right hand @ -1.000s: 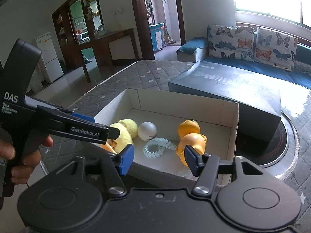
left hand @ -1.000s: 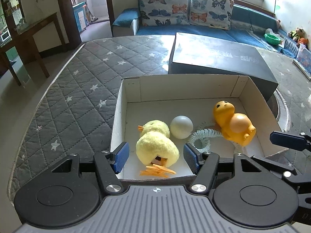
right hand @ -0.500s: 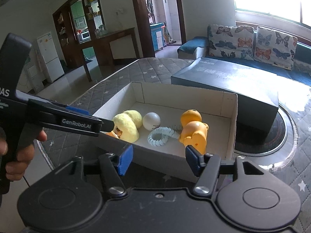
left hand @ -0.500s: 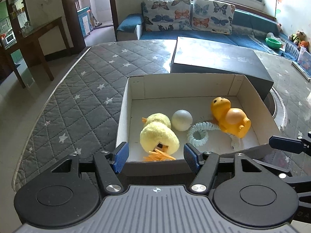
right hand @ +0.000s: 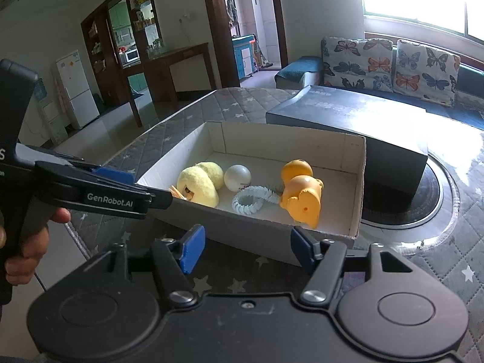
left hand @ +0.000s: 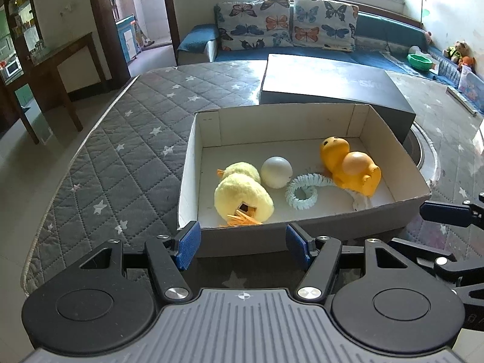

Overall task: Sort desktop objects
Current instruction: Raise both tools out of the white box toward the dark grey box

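An open white cardboard box (left hand: pixel 305 122) (right hand: pixel 358 181) sits on the grey quilted table. Inside lie a yellow plush chick (left hand: pixel 242 196) (right hand: pixel 199 184), a white ball (left hand: pixel 276 171) (right hand: pixel 237 178), a pale blue spiral ring (left hand: pixel 302 190) (right hand: pixel 248 201) and an orange rubber duck (left hand: pixel 348 166) (right hand: pixel 301 193). My left gripper (left hand: pixel 243 245) is open and empty, just short of the box's near wall. My right gripper (right hand: pixel 246 249) is open and empty, also short of the near wall. The left gripper's finger (right hand: pixel 99 195) crosses the right wrist view.
A large black box (left hand: pixel 329 90) (right hand: pixel 363 121) lies behind the white box. A round dark disc (right hand: pixel 423 199) is set in the table at the right. A sofa with butterfly cushions (left hand: pixel 284 27) stands beyond. The table edge runs along the left.
Both grippers have drawn back from the box toward the near side and risen a little. The toys in the box have not moved.
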`<state>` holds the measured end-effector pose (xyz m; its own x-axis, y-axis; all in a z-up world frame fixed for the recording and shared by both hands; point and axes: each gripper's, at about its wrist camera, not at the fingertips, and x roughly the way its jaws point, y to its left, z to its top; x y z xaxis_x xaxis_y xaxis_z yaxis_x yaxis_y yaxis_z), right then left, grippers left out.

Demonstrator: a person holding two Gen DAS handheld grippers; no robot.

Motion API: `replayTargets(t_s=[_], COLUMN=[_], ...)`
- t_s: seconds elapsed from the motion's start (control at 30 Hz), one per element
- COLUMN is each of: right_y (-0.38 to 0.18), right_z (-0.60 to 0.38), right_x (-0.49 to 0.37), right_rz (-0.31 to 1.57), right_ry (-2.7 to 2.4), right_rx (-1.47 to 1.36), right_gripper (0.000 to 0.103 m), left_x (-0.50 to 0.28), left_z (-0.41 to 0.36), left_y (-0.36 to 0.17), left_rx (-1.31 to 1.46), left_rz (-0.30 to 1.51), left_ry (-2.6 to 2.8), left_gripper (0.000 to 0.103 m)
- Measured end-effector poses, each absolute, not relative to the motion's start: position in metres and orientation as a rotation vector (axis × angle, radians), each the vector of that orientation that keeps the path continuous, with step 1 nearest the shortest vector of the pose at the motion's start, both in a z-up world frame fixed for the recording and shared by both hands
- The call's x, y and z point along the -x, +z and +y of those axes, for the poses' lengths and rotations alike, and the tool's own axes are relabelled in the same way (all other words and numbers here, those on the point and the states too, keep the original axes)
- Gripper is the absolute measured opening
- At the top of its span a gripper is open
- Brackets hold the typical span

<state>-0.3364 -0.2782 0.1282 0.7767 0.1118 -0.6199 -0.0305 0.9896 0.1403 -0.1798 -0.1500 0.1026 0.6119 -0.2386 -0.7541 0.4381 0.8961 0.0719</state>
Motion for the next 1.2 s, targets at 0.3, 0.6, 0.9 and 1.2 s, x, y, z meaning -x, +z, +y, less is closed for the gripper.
replayTargets(t_s=[0.3, 0.6, 0.9, 1.2], right_y=[0.128, 0.128, 0.133, 0.139], right_z=[-0.282, -0.286, -0.292, -0.298], right_x=[0.340, 0.341, 0.340, 0.341], right_rz=[0.678, 0.676, 0.674, 0.661], right_ry=[0.069, 0.065, 0.055, 0.041], right_rx=[-0.133, -0.138, -0.141, -0.142], right_gripper=[0.061, 0.062, 0.063, 0.064], left_x=[0.183, 0.178, 0.173, 0.168], left_z=[-0.147, -0.148, -0.149, -0.152], left_y=[0.101, 0.104, 0.109, 0.115], left_rx=[-0.277, -0.284, -0.293, -0.313], left_rz=[0.826, 0.825, 0.819, 0.808], left_ry=[-0.387, -0.381, -0.378, -0.376], left_gripper=[0.066, 0.066, 0.066, 0.067])
